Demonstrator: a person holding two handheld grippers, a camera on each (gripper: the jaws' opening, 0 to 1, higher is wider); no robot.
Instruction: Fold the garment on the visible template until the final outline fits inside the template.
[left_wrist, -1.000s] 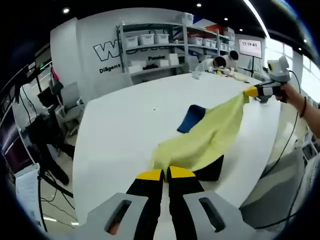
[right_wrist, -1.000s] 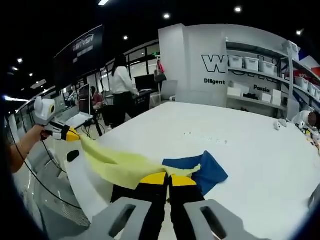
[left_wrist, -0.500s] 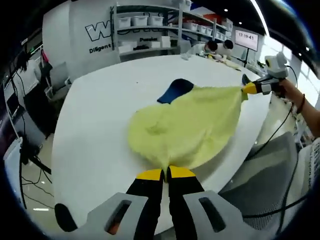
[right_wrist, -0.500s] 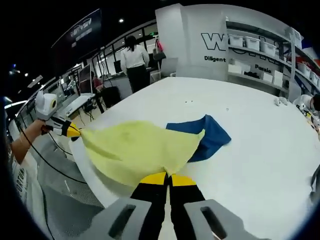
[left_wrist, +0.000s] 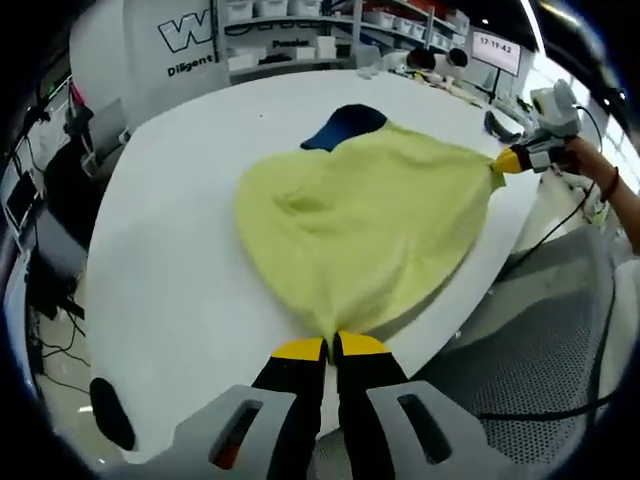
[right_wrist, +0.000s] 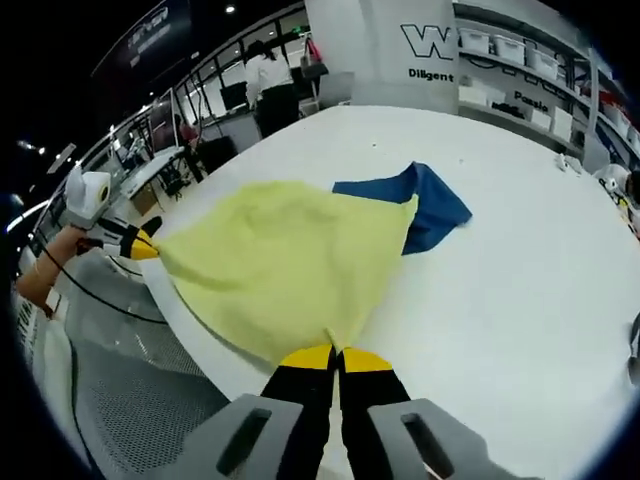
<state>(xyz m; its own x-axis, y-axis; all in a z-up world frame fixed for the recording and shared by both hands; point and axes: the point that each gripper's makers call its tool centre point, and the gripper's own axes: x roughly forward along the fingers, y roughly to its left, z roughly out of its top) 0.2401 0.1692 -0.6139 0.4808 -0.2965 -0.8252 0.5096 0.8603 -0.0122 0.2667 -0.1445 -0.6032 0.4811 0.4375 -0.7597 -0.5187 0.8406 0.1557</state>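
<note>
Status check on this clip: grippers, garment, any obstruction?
Both hand-held grippers shut on yellow garment corners. Garment spread over white table, blue part beyond. No template seen.

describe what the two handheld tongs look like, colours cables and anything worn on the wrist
Each pair of tongs has black jaws with yellow tips rising from a pale grey body with slotted cut-outs: left tongs, right tongs. Seen from across the table, the right tongs trail a thin black cable, and the person's wrist wears a dark band. The left tongs also trail a black cable.
</note>
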